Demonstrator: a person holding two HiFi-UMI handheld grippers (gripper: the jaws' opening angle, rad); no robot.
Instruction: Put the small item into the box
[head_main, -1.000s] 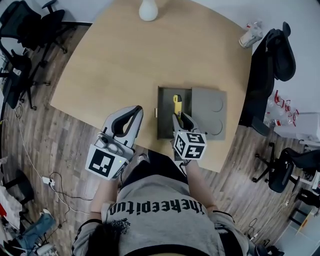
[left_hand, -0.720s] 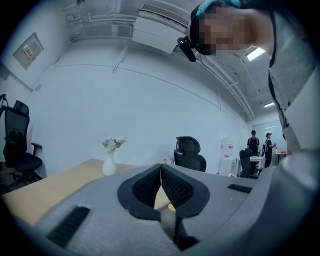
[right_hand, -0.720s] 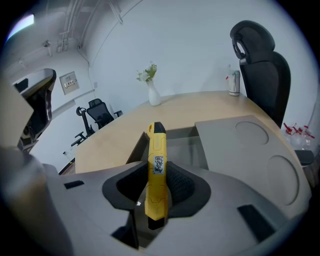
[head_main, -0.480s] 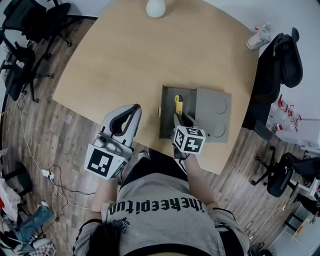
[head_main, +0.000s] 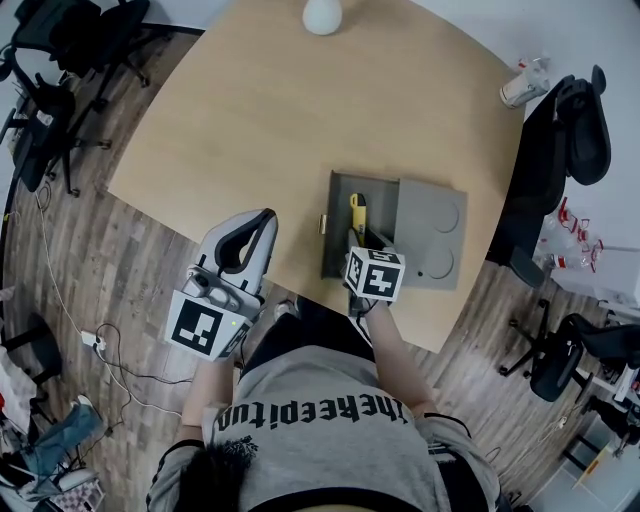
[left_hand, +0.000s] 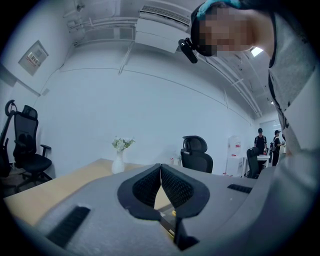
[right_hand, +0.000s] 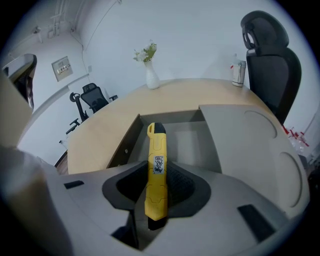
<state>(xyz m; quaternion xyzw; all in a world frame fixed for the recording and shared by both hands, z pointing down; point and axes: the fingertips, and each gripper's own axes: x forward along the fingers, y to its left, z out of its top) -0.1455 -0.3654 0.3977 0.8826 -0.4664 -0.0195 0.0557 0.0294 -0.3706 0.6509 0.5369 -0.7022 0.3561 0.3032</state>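
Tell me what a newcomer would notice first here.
A yellow utility knife, clamped by the right gripper, points into the open grey box on the wooden table. The left gripper hangs beside it, jaws shut and empty. A white vase stands at the table's far edge.

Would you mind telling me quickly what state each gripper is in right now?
Left gripper: shut, nothing between its jaws.
Right gripper: shut on the yellow knife.
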